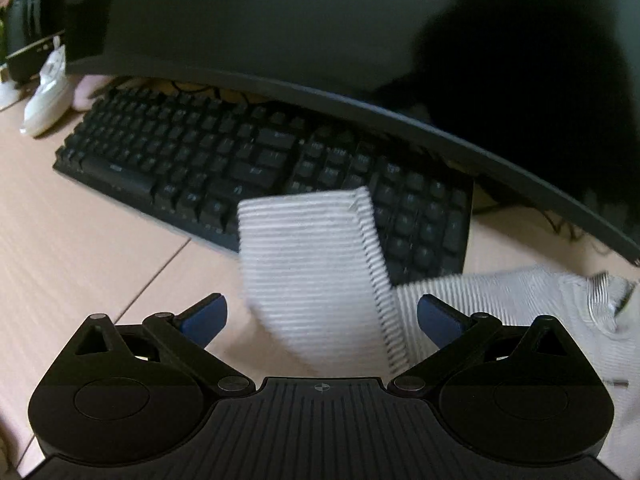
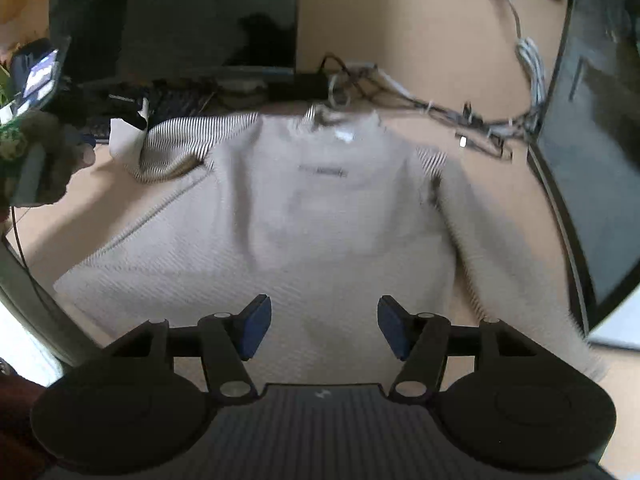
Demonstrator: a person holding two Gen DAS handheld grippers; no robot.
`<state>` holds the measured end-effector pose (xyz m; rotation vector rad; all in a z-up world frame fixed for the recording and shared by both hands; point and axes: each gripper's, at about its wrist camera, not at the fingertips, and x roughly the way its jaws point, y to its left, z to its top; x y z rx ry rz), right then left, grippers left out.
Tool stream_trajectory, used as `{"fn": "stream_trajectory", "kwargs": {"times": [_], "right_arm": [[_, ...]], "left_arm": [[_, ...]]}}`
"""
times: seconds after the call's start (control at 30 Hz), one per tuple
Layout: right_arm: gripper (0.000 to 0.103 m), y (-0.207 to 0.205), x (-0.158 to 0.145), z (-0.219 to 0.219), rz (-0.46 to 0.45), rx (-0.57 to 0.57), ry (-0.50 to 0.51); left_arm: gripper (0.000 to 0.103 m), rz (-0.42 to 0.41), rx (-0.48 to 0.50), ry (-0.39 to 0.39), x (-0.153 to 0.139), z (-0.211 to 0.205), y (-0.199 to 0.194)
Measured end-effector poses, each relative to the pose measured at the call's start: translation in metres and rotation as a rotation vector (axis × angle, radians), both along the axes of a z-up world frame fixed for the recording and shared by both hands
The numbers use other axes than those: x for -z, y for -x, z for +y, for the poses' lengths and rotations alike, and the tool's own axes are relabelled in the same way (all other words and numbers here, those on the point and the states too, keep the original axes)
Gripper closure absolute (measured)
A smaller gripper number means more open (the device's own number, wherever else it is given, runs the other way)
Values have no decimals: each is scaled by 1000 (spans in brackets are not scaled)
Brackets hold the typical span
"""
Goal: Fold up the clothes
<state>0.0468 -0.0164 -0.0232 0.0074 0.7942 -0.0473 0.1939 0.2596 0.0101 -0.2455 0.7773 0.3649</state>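
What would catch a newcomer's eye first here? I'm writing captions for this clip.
The pale sweater spread flat on the desk, collar toward the cables. Its striped sleeve stands up between the open left gripper fingers, before a black keyboard. The right gripper hangs open above the hem.

Sweater spread on the desk before the monitors

The sweater (image 2: 320, 216) lay flat on the desk (image 2: 492, 184), collar toward a tangle of cables (image 2: 432, 108) behind it. Its left sleeve (image 1: 316, 272) reached between the left gripper's (image 1: 322, 316) parted jaws, cuff over the keyboard (image 1: 224, 156), which sat under the monitor (image 1: 280, 32). The right gripper (image 2: 324, 326) hovered over the hem.
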Motion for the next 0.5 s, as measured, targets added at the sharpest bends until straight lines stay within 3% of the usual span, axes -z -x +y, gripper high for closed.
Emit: {"fn": "stream_trajectory", "kwargs": {"times": [0.13,0.2,0.33,0.5], "right_arm": [[42,-14,-5,-14,-32,-7,9],[42,-23,-6,-21,-36,-7,-9],[41,-36,-6,-30,-43,-33,-15],[39,-51,-6,-36,-65,-49,-11]], "left_arm": [[0,-30,-41,-49,2,0,-6],[0,-30,-109,-41,4,10,6],[13,-29,-253,-21,7,32,34],[15,-28,-432,5,12,59,68]]}}
